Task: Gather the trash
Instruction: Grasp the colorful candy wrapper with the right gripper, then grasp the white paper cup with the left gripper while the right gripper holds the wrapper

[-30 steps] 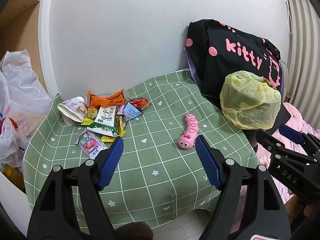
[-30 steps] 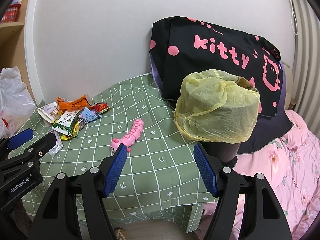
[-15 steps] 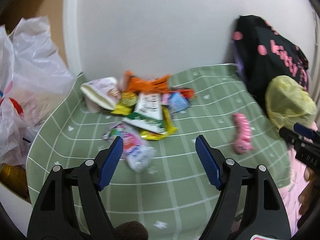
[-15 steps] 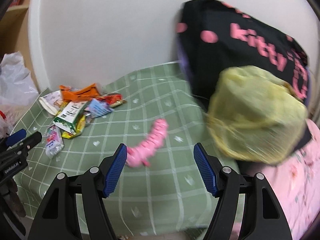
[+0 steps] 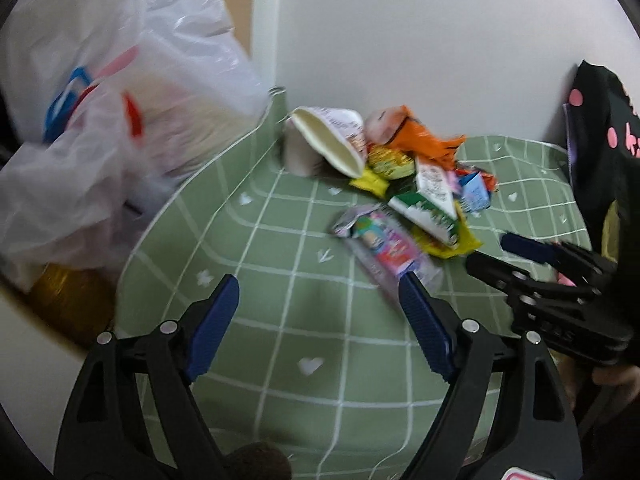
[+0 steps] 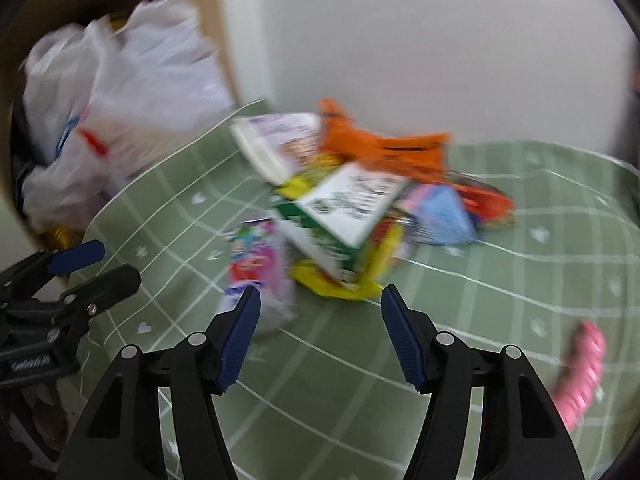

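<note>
**— What do you see along your left side, and what is hard to read there?**

— My left jaws [image 5: 316, 320] are spreading wider, with nothing between them, only green checked cloth [image 5: 256, 280] covering the desk. The trash pile [image 5: 404, 184] lies ahead near the white wall [image 5: 400, 40]: a tipped paper cup [image 5: 328, 140], an orange wrapper [image 5: 420, 136], a green-and-white carton [image 5: 432, 204] and a pink-and-purple packet [image 5: 384, 248] nearest my right pad. The print on all of it is smeared by blur. On the left, white plastic bags [image 5: 100, 120] bulge beside the desk; something golden [image 5: 72, 300] under them is cut off and I cannot tell what it is. A black bag with pink spots [image 5: 600, 120] is clipped by the right edge. My other gripper pokes in from the right, and a bit of the hand holding it shows at the edge.

**— And along the right side?**

— My right jaws [image 6: 320, 336] are narrowing but grip nothing; cloth [image 6: 520, 280] shows between them. This view is much blurrier. The same pile [image 6: 360, 200] sits just beyond my tips, the pink-and-purple packet [image 6: 256, 264] by my left pad, the carton [image 6: 344, 216] above the gap. A pink toy [image 6: 580, 368] lies apart at the lower right, partly cut off, too smeared to make out. The plastic bags [image 6: 120, 100] fill the upper left against a brown surface; the left gripper's tips enter at the left edge.
</note>
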{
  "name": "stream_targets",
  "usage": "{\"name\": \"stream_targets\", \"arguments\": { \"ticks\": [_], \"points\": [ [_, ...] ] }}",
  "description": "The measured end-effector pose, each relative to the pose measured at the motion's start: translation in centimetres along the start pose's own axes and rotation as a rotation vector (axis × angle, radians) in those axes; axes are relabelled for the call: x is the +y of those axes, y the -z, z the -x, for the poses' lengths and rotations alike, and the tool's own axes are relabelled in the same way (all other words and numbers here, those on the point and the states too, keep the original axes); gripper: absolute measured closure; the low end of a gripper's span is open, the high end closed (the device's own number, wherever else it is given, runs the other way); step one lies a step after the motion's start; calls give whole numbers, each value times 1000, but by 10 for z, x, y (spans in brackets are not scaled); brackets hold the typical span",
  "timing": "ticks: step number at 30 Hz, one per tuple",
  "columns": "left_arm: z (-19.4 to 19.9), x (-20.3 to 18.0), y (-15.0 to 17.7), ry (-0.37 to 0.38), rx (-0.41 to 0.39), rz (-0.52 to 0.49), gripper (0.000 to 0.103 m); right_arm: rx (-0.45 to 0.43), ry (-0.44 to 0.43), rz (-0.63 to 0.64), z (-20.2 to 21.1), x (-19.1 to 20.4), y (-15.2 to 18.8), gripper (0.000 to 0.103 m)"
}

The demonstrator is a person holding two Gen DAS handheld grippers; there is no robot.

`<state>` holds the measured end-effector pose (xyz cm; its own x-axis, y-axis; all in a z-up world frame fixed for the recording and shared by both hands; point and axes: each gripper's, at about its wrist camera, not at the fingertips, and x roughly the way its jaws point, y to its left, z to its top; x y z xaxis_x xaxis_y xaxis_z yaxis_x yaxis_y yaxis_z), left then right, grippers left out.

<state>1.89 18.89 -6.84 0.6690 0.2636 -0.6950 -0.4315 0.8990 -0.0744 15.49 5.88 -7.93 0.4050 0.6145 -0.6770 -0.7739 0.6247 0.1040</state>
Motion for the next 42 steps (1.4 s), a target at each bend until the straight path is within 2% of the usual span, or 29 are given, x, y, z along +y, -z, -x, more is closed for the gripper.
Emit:
{"name": "stream_targets", "arguments": {
  "ticks": [3, 8, 11, 13, 16, 17, 18, 20, 23, 27, 31, 35, 39, 42],
  "points": [
    [1, 8, 9, -17, 18, 15, 25, 30, -51, 50, -23, 17, -9, 48],
    [3, 20, 17, -40, 36, 30, 25, 105, -114, 77, -51, 32, -17, 48],
    [3, 26, 18, -60, 34, 38, 25, 148, -110, 107, -63, 40, -15, 49],
    [1, 28, 17, -58, 38, 50, 25, 153, -106, 119, -66, 43, -13, 57],
    [-1, 28, 18, -51, 45, 53, 25, 168, -113, 119, -65, 42, -12, 73],
    [-3, 27, 17, -49, 48, 51, 25, 171, -110, 121, -61, 39, -11, 79],
    [-4, 26, 17, -46, 52, 49, 25, 172, -107, 122, -59, 38, -10, 79],
    [-7, 23, 15, -39, 54, 44, 25, 160, -121, 97, -45, 30, -5, 91],
    [-10, 18, 9, -9, 48, 43, 25, 126, -115, 50, -21, 15, 0, 93],
    [-16, 4, -7, 12, 28, 22, 25, 61, -57, -22, 17, -12, 7, 94],
    [-25, -13, -40, 74, -8, 8, 25, -12, 61, -101, 56, -50, 12, 94],
    [-51, -16, -79, 135, -14, 64, 23, -31, 166, -190, 77, -87, 17, 94],
    [-83, -13, -102, 121, 39, 140, 23, -40, 224, -275, 88, -115, 20, 94],
    [-94, -10, -112, 77, 1, 210, 35, -41, 260, -322, 87, -126, 19, 94]
  ]
}}
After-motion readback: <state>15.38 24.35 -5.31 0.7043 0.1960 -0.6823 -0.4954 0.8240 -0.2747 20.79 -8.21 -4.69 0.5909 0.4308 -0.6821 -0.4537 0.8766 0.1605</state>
